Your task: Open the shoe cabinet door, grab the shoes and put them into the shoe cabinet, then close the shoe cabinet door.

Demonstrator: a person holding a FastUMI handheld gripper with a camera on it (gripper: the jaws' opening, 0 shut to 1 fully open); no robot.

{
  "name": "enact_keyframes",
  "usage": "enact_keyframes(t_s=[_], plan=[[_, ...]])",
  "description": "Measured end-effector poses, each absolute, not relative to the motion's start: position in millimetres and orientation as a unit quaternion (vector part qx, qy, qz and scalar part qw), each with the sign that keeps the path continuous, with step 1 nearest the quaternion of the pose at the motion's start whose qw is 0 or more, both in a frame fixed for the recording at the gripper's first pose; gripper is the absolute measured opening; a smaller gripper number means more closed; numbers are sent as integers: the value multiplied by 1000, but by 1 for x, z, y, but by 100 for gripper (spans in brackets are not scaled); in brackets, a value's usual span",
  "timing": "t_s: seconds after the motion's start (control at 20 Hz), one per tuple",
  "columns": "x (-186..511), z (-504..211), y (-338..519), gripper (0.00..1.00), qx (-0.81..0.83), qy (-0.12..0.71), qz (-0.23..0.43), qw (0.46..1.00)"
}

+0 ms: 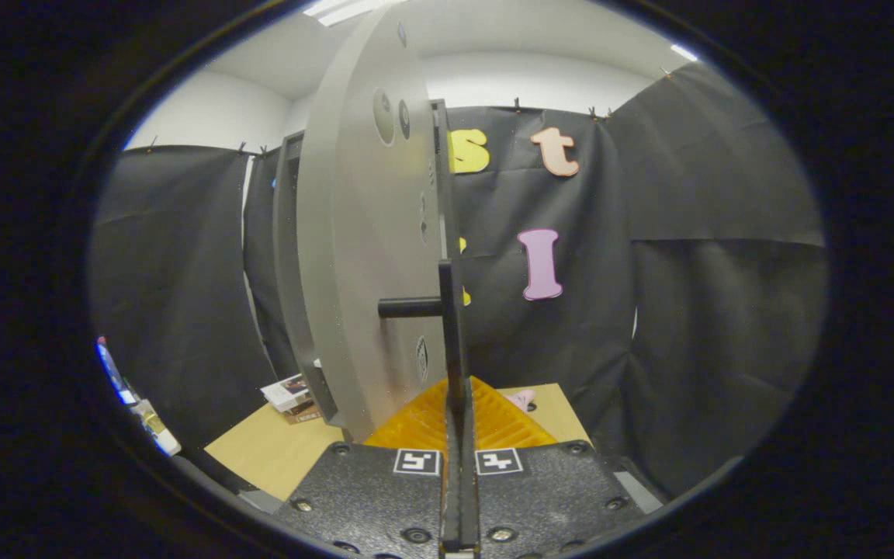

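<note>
**Fingers closed on the cabinet door handle**

We see the gripper (459, 404) with its two fingers brought together so that almost no gap shows between them; the only thing in that narrow slot is the dark vertical bar of the door handle (447, 310). Both fingers press against this bar from either side, so we read the jaws as clamped on it. The ribbed pads (493, 419) meet in a wedge shape just behind the bar, and two small square markers sit on the pebbled housing below them.

The handle is a slim, straight, matte bar standing upright, joined to the door by a short round peg that runs sideways to the panel. The shoe cabinet door (362, 256) is a flat, smooth, pale grey panel seen nearly edge-on just ahead of the fingers and slightly to their left; round hinge cups and small holes mark its face. It stands swung out from the shoe cabinet (292, 264), whose grey frame shows beyond it.

Below, the wooden table (276, 446) has a light, smooth top. A small stack of boxes (292, 396) lies on it beside the cabinet's base, and a pale pink object (523, 399), too hidden to identify, rests on the table beyond the pads. Black cloth hangs as the wall behind.
</note>
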State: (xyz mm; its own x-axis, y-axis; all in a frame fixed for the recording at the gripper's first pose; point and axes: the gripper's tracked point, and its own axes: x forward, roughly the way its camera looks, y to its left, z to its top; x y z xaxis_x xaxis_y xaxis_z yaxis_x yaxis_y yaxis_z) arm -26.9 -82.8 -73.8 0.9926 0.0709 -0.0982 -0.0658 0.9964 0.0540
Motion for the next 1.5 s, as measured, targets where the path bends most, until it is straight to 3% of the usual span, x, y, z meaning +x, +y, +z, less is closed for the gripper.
enact_keyframes(t_s=[0.5, 0.75, 0.85, 1.05, 1.5], plan=[[-29, -76, -97, 7, 6, 44, 18, 999], [-65, -93, -121, 84, -19, 42, -14, 999], [-89, -102, -129, 93, -37, 41, -31, 998], [-125, -136, -114, 93, -44, 50, -41, 997], [-103, -314, 36, 93, 2, 184, 50, 982]])
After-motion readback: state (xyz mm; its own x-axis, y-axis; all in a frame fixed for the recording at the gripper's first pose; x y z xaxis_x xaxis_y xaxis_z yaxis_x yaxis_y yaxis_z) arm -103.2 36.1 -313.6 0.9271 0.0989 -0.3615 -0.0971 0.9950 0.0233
